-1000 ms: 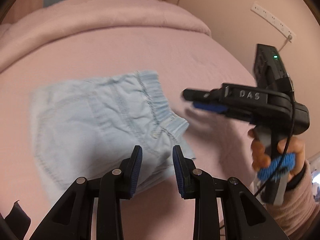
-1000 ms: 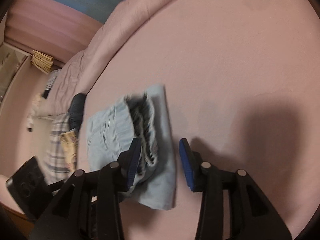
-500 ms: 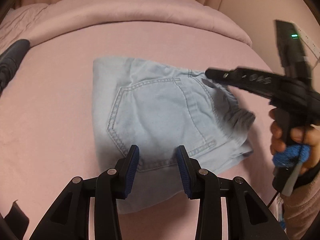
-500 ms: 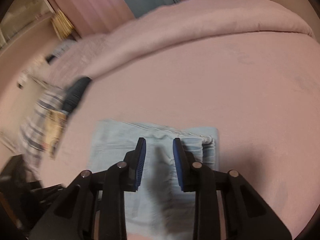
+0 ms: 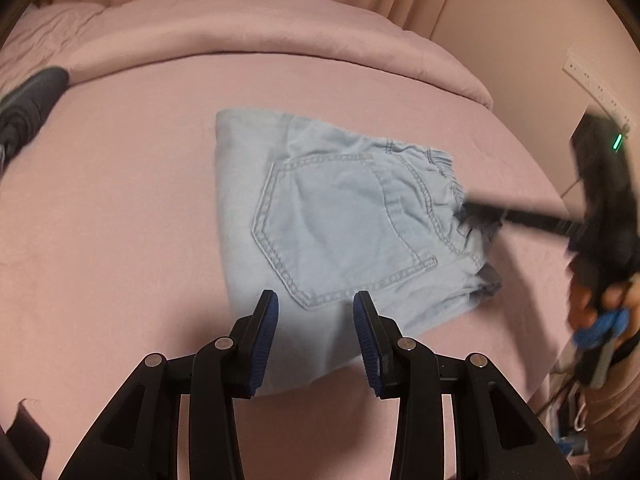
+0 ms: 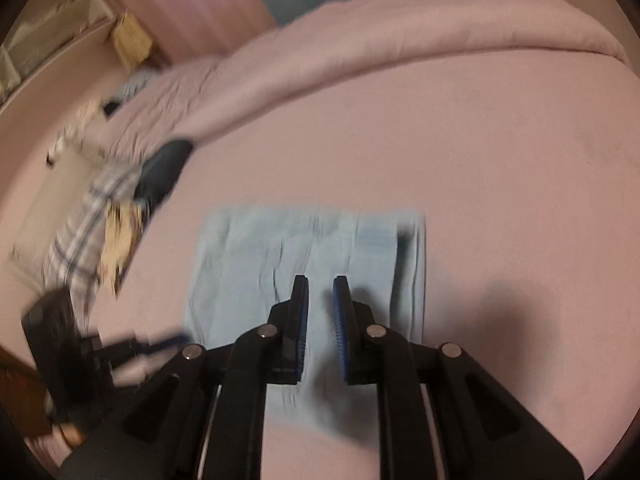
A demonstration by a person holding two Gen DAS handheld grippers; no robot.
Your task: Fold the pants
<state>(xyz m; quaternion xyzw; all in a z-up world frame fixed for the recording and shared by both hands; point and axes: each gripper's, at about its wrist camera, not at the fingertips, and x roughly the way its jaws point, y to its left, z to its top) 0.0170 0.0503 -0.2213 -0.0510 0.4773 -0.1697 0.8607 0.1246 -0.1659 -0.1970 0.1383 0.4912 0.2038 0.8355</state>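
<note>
Light blue denim pants (image 5: 344,232) lie folded into a compact rectangle on the pink bed (image 5: 120,220), back pocket up, waistband to the right. My left gripper (image 5: 314,304) hovers open over their near edge, with nothing between its pads. My right gripper (image 5: 476,216), blurred, reaches in from the right to the gathered waistband. In the right wrist view the pants (image 6: 260,256) lie flat below my right gripper (image 6: 320,284). Its jaws are closing to a narrow gap, and no cloth shows pinched between them. My left gripper (image 6: 168,340) is a blur at the lower left.
A rolled pink duvet (image 5: 260,28) runs along the back of the bed. A dark garment (image 5: 28,100) lies at the left edge, next to a plaid cloth (image 6: 88,216). A power strip (image 5: 596,84) hangs on the right wall. A person's hand (image 5: 592,304) holds the right gripper.
My left gripper swung round until the pants lay centred ahead, pocket side up. My right gripper rolled upright over the pants and its jaws narrowed.
</note>
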